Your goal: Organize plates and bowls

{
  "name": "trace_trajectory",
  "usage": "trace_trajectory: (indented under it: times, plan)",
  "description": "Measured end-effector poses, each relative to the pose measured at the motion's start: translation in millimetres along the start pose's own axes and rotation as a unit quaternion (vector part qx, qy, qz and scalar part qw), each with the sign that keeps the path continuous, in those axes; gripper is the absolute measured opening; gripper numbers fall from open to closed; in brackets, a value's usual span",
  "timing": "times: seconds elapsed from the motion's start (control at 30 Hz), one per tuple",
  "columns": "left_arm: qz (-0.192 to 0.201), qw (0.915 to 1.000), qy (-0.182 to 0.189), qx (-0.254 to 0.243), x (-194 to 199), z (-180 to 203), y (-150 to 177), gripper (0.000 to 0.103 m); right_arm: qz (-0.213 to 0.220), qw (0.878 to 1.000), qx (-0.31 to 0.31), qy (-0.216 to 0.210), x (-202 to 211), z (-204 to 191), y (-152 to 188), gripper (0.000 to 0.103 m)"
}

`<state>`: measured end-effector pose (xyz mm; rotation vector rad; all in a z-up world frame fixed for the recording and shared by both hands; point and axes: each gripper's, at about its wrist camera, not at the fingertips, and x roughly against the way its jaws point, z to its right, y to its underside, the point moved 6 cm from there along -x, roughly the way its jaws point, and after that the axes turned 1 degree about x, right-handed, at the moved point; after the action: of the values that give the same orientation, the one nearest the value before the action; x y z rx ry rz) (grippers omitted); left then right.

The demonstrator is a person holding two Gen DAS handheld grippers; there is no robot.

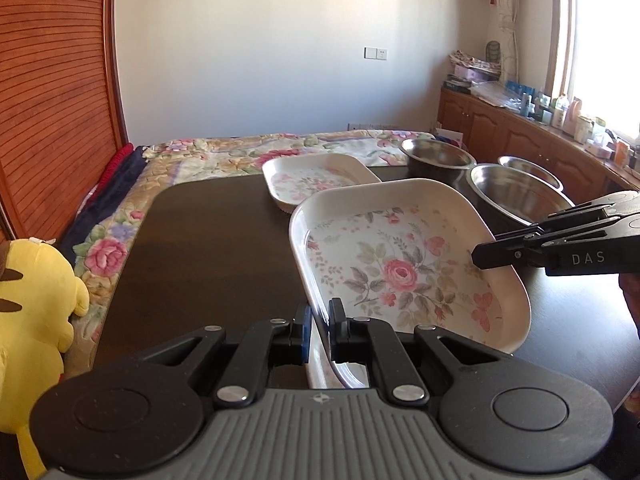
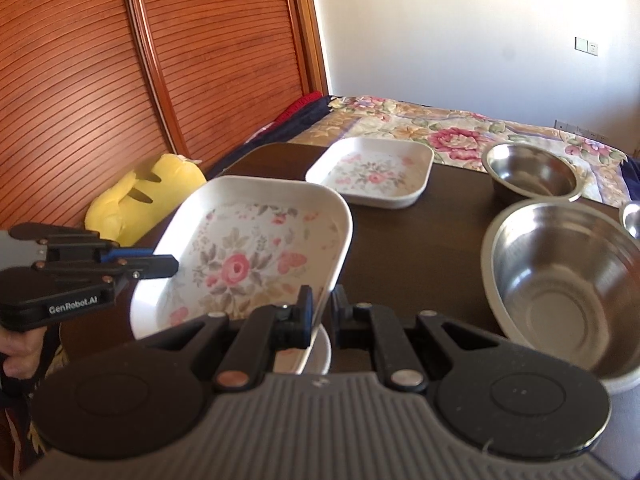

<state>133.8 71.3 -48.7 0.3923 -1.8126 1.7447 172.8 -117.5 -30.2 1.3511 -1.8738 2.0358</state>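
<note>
A white square plate with a rose print point(image 1: 400, 268) point(image 2: 248, 256) is held tilted above the dark table point(image 1: 208, 248) point(image 2: 420, 240). My left gripper point(image 1: 319, 322) point(image 2: 170, 265) is shut on its left rim. My right gripper point(image 2: 322, 312) point(image 1: 480, 254) is shut on its right rim. Another white plate edge point(image 2: 320, 350) shows just beneath it. A second floral plate point(image 1: 316, 178) point(image 2: 374, 172) lies farther back. Three steel bowls stand at the right: a near one point(image 1: 516, 192) point(image 2: 560, 276), a far one point(image 1: 438, 156) point(image 2: 532, 172) and a third point(image 1: 530, 170) point(image 2: 632, 218).
A bed with a floral quilt point(image 1: 240, 148) point(image 2: 460, 128) borders the table's far and left sides. A yellow plush toy point(image 1: 32, 300) point(image 2: 140, 196) sits at the table's left. A slatted wooden wardrobe point(image 1: 52, 100) point(image 2: 160, 60) stands behind it. A cluttered wooden cabinet point(image 1: 540, 136) runs along the right.
</note>
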Motion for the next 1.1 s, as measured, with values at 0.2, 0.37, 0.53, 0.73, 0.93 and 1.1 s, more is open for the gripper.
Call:
trace_trajectory:
  times: [0.2,0.37,0.53,0.73,0.93,1.1]
  plan:
    - [-0.004,1.0,0.004,0.002,4.7,7.0,10.1,0.009,-0.002,1.0,-0.002,-0.006,9.4,0.6,14.1,0.011]
    - [-0.007,0.9999,0.007,0.005,8.4,7.9,15.5,0.009,-0.001,1.0,-0.004,-0.012,14.4,-0.8,20.9,0.011]
    - [-0.01,0.9999,0.005,0.006,9.7,6.5,20.4,0.008,-0.002,1.0,-0.005,-0.018,15.3,-3.2,23.8,0.011]
    - [-0.017,0.9998,0.003,0.007,5.9,5.3,25.0,0.008,-0.007,1.0,-0.004,-0.021,14.6,-3.9,29.0,0.012]
    - [-0.018,0.9998,-0.001,0.011,4.4,3.1,28.0,0.008,-0.008,1.0,-0.002,-0.021,12.3,-7.6,27.7,0.012]
    - [-0.023,0.9997,-0.003,0.011,1.6,1.6,31.3,0.008,-0.009,1.0,-0.002,-0.021,12.6,-8.0,30.6,0.012]
